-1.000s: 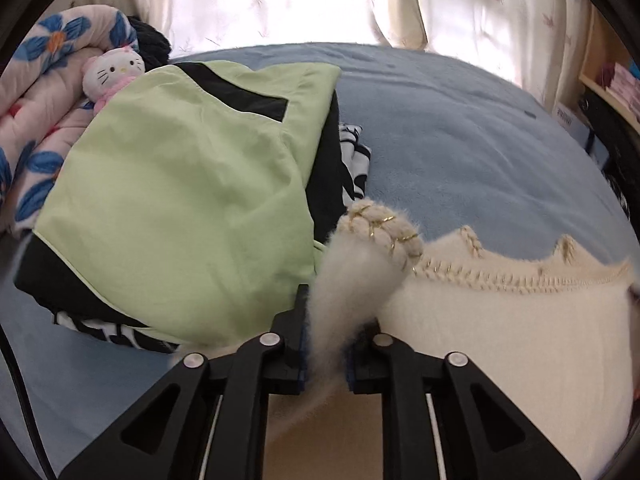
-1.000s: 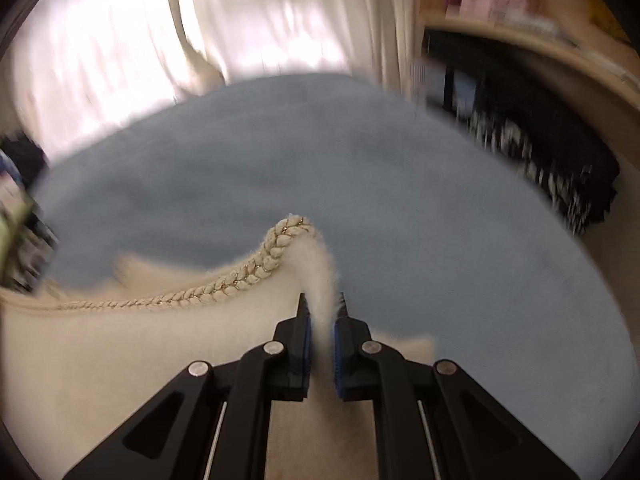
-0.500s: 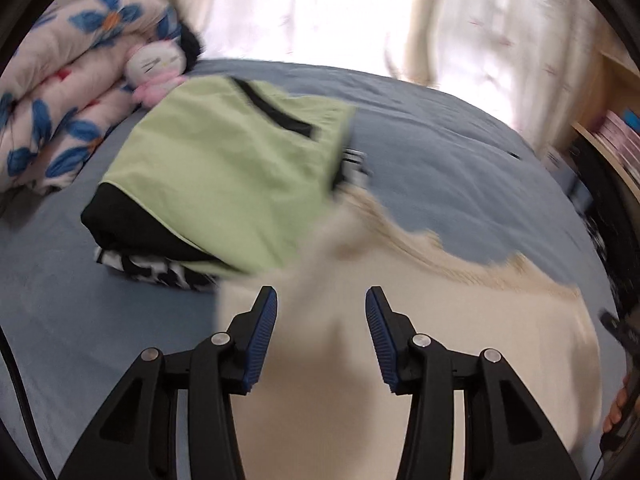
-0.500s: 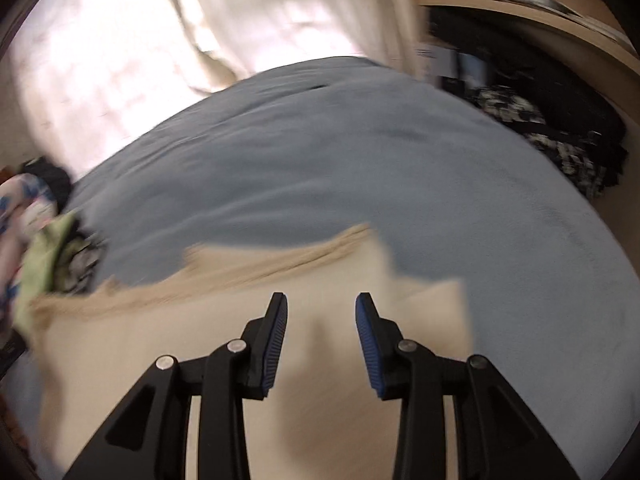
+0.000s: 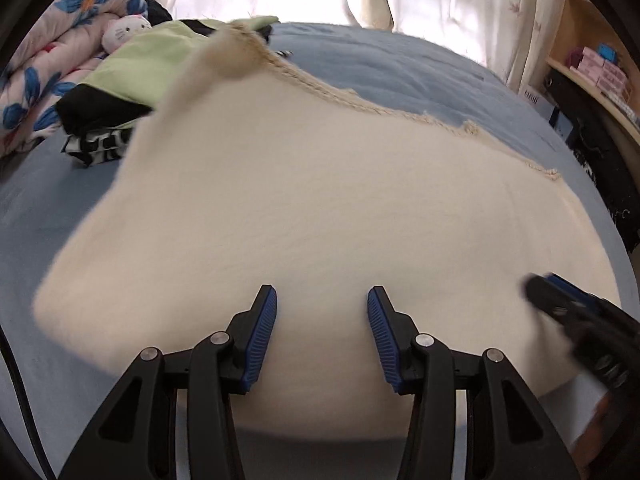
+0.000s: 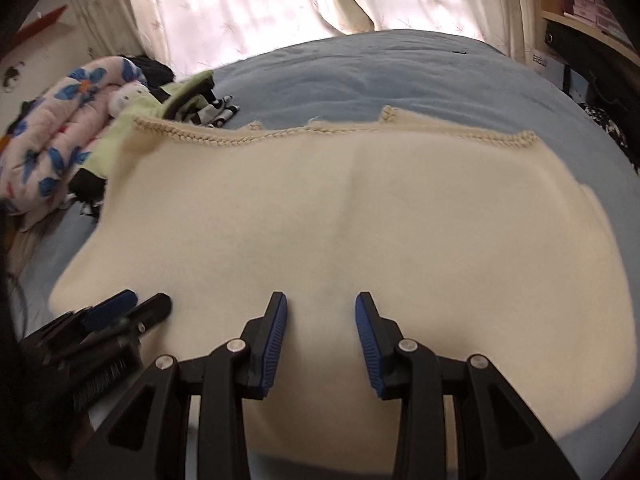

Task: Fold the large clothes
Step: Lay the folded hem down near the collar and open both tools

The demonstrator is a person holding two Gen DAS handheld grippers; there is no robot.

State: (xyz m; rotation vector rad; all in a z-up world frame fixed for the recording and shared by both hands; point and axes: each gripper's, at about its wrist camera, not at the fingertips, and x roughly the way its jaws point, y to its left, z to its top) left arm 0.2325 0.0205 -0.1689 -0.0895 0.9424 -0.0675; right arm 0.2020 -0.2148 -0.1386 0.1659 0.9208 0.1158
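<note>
1. The cream knit garment (image 5: pixel 320 208) lies spread flat across the near half of the blue bed (image 5: pixel 420 68). Its braided edge (image 6: pixel 224 138) runs along the far side. That flat lay suits folding: a large piece needs a smooth, open start before any edge is brought over.

2. The left claw (image 5: pixel 322 334) hangs over the near part of the garment with its blue pads spread apart and nothing between them. It grips no cloth, so the fabric rests under its own weight.

3. The right claw (image 6: pixel 321 334) is likewise spread and empty, poised above the near middle of the garment. In the left wrist view it shows at the right edge, blurred, so whether it brushes the knit there is hard to say.

4. A soft vertical ridge (image 6: pixel 348 200) runs down the middle of the cloth in the right wrist view. This probably marks a layer or seam beneath; it may need smoothing.

5. At the far left the garment's corner overlaps a stack of folded clothes (image 5: pixel 132 72), green on top, black and patterned below. That stack is likely the finished pile, kept to the side to leave the bed free.

6. A floral quilt (image 5: pixel 48 68) and a soft toy (image 5: pixel 124 32) sit beyond the stack, clear of the working area.

7. Both claws sit side by side near the close edge, which suggests the next grasp will be taken there.
</note>
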